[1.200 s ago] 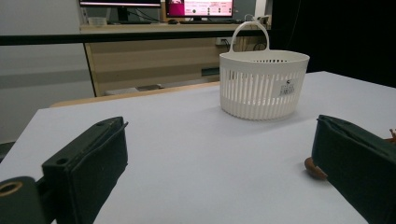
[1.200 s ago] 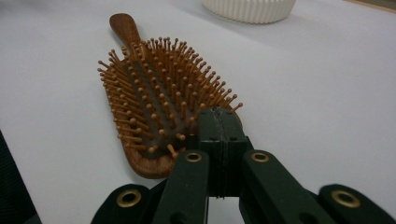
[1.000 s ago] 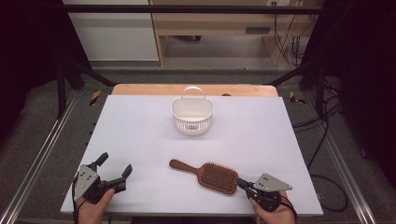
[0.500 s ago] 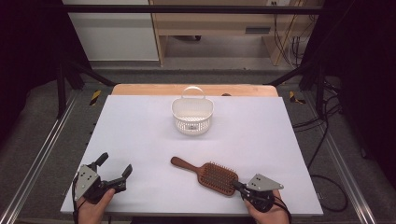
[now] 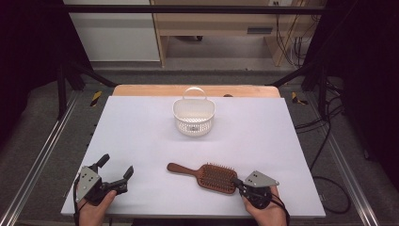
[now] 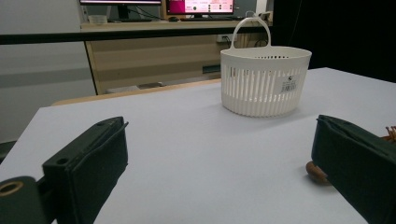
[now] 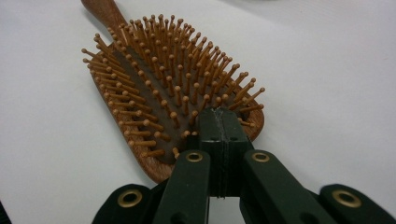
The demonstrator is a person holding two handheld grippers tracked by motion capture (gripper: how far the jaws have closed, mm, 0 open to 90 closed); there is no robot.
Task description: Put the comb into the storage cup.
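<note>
Wooden hairbrush (image 5: 207,175) lying bristles up on white table (image 5: 141,141), right gripper (image 5: 236,181) jaws pressed together at its end, left gripper (image 5: 115,165) wide open holding nothing, white basket (image 5: 193,116) farther back.

The brush (image 7: 154,102) looks like wood, brown and a bit shiny, with a smooth handle. Its pins are wood too, each with a small round tip, and they stand in a dark, matt pad. The basket (image 6: 264,79) at 12 o'clock is white plastic, smooth, with thin slits in its wall and a paper sticker on it. The desk (image 5: 141,136) has a white top, smooth and matt, with a bare wood edge at the far side. The tongs (image 7: 219,128) are black plastic, matt, with small brass-like rings. A grey metal plate (image 5: 260,179) sits on top.
</note>
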